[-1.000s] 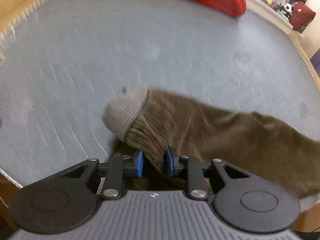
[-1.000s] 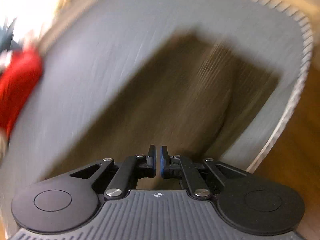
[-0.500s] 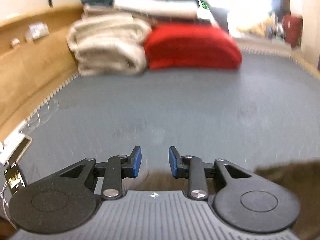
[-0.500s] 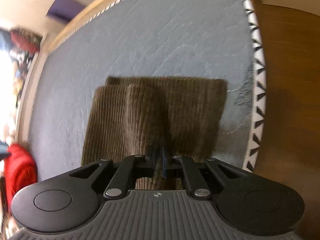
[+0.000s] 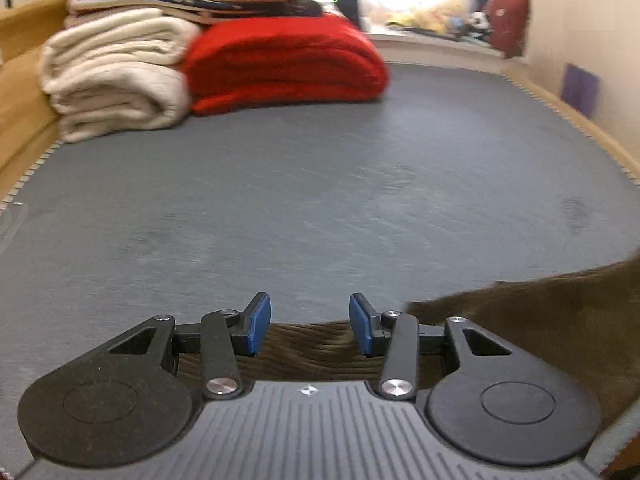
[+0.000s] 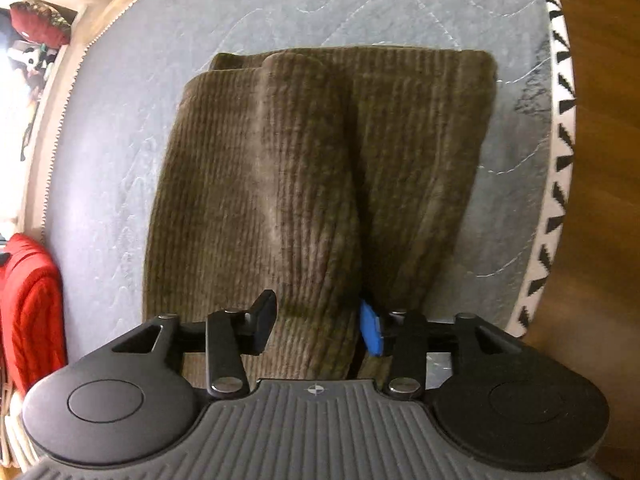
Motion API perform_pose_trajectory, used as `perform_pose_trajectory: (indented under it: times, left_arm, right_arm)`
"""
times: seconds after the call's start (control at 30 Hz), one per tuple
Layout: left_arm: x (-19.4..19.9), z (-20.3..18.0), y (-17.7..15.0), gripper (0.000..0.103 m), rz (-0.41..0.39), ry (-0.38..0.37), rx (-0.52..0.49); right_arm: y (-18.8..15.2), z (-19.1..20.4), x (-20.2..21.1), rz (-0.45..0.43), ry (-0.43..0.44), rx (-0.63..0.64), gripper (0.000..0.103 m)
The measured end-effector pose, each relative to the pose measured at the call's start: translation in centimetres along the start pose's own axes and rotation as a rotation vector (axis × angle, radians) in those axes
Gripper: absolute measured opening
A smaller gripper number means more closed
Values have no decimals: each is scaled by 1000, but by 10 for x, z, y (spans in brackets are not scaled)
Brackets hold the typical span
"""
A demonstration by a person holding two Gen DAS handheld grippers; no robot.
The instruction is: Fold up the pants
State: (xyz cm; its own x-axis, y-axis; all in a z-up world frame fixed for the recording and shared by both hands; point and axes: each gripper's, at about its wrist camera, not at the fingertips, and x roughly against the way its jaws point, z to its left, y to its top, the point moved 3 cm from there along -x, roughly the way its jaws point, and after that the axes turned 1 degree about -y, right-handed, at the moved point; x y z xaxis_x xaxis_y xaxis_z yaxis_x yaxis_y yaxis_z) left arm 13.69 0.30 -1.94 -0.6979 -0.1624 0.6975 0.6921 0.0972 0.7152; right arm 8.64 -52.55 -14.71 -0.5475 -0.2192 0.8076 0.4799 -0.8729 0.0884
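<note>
The brown corduroy pants (image 6: 304, 184) lie folded on the grey mattress (image 6: 120, 128), legs doubled over each other, near the mattress edge on the right. My right gripper (image 6: 318, 326) is open just above the near end of the pants, jaws apart on either side of a raised fold. In the left wrist view my left gripper (image 5: 310, 326) is open, with a strip of the pants (image 5: 308, 344) under its jaws and more brown cloth (image 5: 540, 320) to the right.
Folded cream blankets (image 5: 116, 76), a red blanket (image 5: 280, 64) and more bedding are stacked at the far end of the mattress (image 5: 320, 184). Its patterned edge (image 6: 560, 140) borders a wooden floor (image 6: 604, 160) to the right. The wooden bed frame (image 5: 24, 92) runs along the left.
Both grippers have opened and let go of the pants. The left gripper tilted up from the cuff to face the far end. The pants now lie folded.
</note>
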Motion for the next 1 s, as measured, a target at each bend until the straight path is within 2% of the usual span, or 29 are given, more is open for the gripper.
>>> perform_pose_trajectory:
  times: [0.1, 0.13, 0.17, 0.23, 0.27, 0.3, 0.33, 0.4, 0.47, 0.5, 0.57, 0.7, 0.8, 0.83, 0.9, 0.93, 1.0]
  left_arm:
    - [-3, -22, -10, 48, 23, -121, -69]
    - [-5, -30, -14, 48, 37, -142, -100]
    - [-6, -37, -19, 48, 46, -150, -123]
    - [-7, -44, -29, 48, 54, -155, -151]
    - [-9, -47, -32, 48, 60, -158, -160]
    - [-10, -49, -34, 48, 66, -160, -166]
    - [-17, -47, -32, 48, 70, -157, -168]
    - [-24, -44, -33, 48, 84, -149, -165]
    - [-27, -41, -34, 48, 104, -142, -146]
    - [-25, -39, -32, 48, 113, -142, -136]
    - [-24, -38, -30, 49, 123, -149, -127]
    - [-22, -44, -30, 49, 130, -170, -156]
    - [-30, -48, -39, 49, 200, -227, -164]
    - [-34, -48, -43, 49, 234, -250, -156]
    - [-43, -48, -55, 49, 309, -279, -136]
    - [-47, -48, -60, 49, 335, -274, -135]
    - [-54, -46, -68, 49, 376, -258, -139]
  right_arm:
    - [3, 4, -4, 9, 112, -44, 49]
    - [8, 4, 3, -22, 131, -51, 41]
    - [15, 4, 16, -106, 190, -91, 38]
    - [30, 2, 57, -332, 359, -161, 38]
    - [37, 0, 77, -447, 404, -169, 38]
    - [41, -3, 86, -494, 394, -169, 38]
    - [44, -6, 86, -496, 356, -172, 38]
    - [45, -20, 67, -408, 218, -218, 39]
    - [41, -33, 44, -281, 48, -257, 39]
    - [37, -37, 37, -258, 14, -279, 39]
    - [37, -37, 30, -230, -6, -271, 40]
    - [48, -23, 25, -271, -20, -192, 43]
    - [59, -17, 11, -270, 5, -183, 43]
    - [63, -14, 6, -272, 2, -163, 39]
    - [70, -12, 0, -294, -45, -115, 16]
    - [74, -7, -2, -306, -68, -88, 10]
    - [78, 4, -1, -352, -68, -35, 8]
